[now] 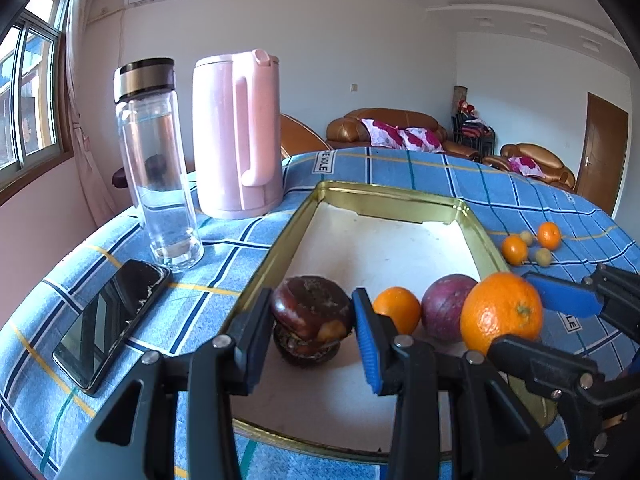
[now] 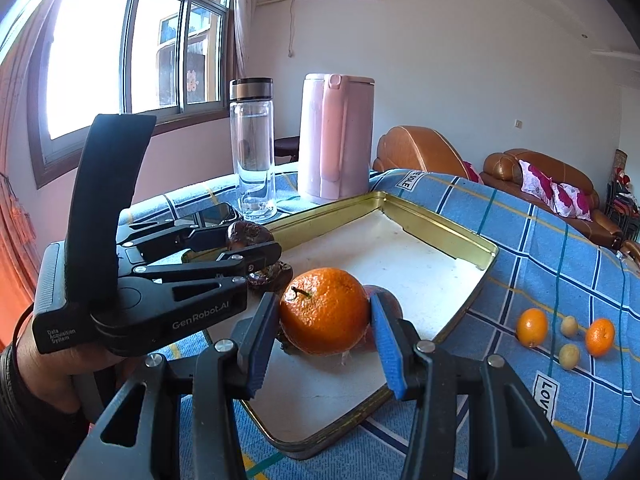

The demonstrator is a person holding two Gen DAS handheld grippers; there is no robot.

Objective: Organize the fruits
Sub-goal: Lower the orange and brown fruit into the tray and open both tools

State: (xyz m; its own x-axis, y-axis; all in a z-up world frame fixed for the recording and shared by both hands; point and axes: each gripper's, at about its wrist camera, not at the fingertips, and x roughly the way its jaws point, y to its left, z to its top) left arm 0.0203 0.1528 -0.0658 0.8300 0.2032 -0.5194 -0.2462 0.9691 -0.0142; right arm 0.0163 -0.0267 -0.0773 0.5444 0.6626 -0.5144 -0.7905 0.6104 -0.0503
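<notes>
While both tilt down over the tray (image 2: 436, 222), the left hand-held gripper (image 1: 314, 322) pinches a dark fruit (image 1: 312, 306) — seemingly — the right hand-held gripper (image 2: 324, 314) an orange (image 2: 324, 310).

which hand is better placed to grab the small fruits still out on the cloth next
Right, probably. The two small oranges and the pale round fruits lie on the blue checked cloth beyond the gold metal tray's right rim, on the right gripper's side. It must first release its large orange.

The purple fruit (image 2: 394, 304) is largely hidden behind the big orange (image 2: 325, 311); two small pale fruits (image 2: 569, 326) cannot be identified.
</notes>
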